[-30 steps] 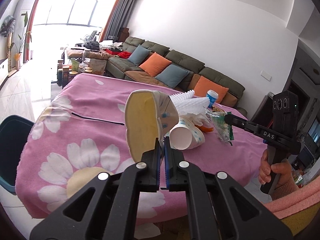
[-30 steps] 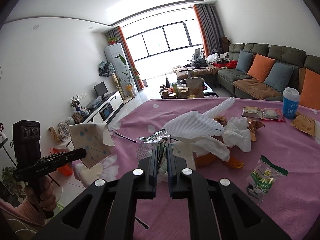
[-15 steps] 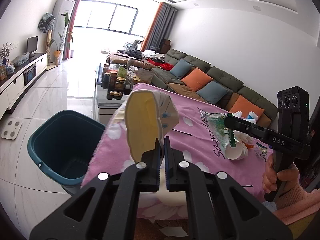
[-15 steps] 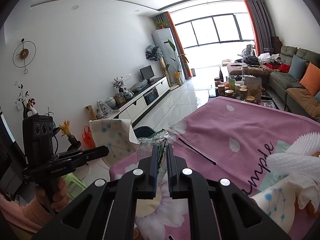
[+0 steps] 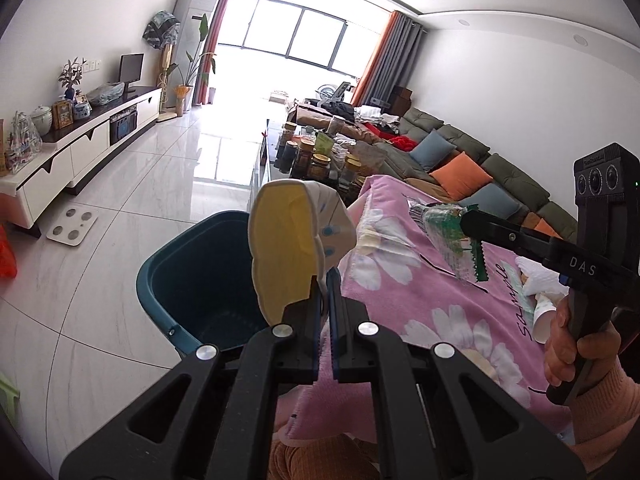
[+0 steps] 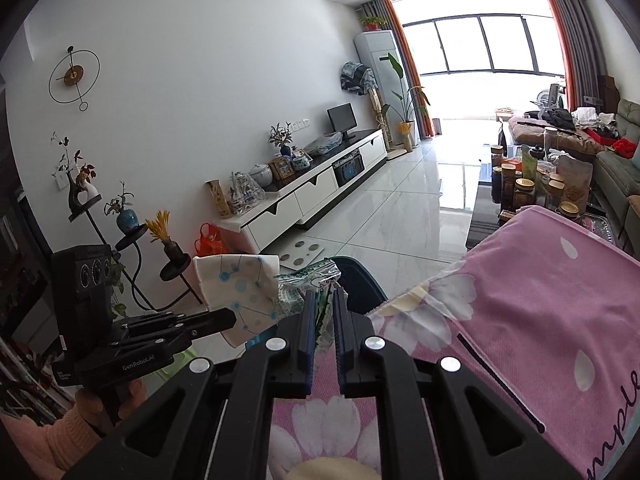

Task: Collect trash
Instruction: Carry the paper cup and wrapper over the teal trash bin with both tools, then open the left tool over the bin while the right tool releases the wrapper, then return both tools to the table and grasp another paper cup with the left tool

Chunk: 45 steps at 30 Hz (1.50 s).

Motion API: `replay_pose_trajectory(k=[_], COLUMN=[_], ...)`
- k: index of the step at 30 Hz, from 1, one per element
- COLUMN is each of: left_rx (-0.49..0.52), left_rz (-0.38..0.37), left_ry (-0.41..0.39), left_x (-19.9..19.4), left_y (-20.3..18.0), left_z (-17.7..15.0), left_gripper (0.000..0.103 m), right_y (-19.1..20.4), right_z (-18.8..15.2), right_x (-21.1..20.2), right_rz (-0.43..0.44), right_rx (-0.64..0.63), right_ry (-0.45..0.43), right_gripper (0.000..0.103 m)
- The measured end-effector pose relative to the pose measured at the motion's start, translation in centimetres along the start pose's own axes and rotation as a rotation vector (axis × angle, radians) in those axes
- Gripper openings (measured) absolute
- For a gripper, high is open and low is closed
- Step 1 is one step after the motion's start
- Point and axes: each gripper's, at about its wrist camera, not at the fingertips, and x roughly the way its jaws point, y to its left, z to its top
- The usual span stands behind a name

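While our left gripper (image 5: 325, 280) pinches a crushed paper cup (image 5: 294, 240) above the near rim of the teal bin (image 5: 168, 264), our right gripper (image 6: 322, 300) clamps a clear green-printed wrapper (image 6: 308, 280) over the pink flowered tablecloth (image 5: 420, 280). Farther along the table lie another paper cup (image 5: 540, 314) and white foam netting (image 5: 540, 276).

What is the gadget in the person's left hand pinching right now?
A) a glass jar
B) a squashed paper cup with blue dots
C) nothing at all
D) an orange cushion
B: the left gripper has its fingers shut on the flattened paper cup, white with blue dots and yellowish inside, held up near the teal bin beside the table.
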Motion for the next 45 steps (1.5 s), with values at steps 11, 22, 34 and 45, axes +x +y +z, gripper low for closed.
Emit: replay_pose_trajectory(k=[11,22,34,45], left_rx=[-0.048,-0.084,-0.105,-0.058], left_rz=[0.072,0.101,0.131,0.132], left_ry=[0.052,0.123,0.117,0.022], left_x=[3.0,7.4,9.2,5.2], left_y=[3.3,4.3,4.3,1.8], left_z=[0.0,-0.5,-0.4,0.4], left_gripper=[0.004,0.004,0.015,0.024], right_y=[-0.3,0.0,-0.5,-0.6], right_z=[1.2,0.9,0.4,0.5], right_x=[7.8,13.8,14.3,12.4], right_rz=[0.032,-0.001,-0.021,0.004], right_rx=[0.044,0.062,0.106,0.115], right_ry=[0.103,0.237,0.275,0.236], right_gripper=[0.008,0.011,0.030,0.043])
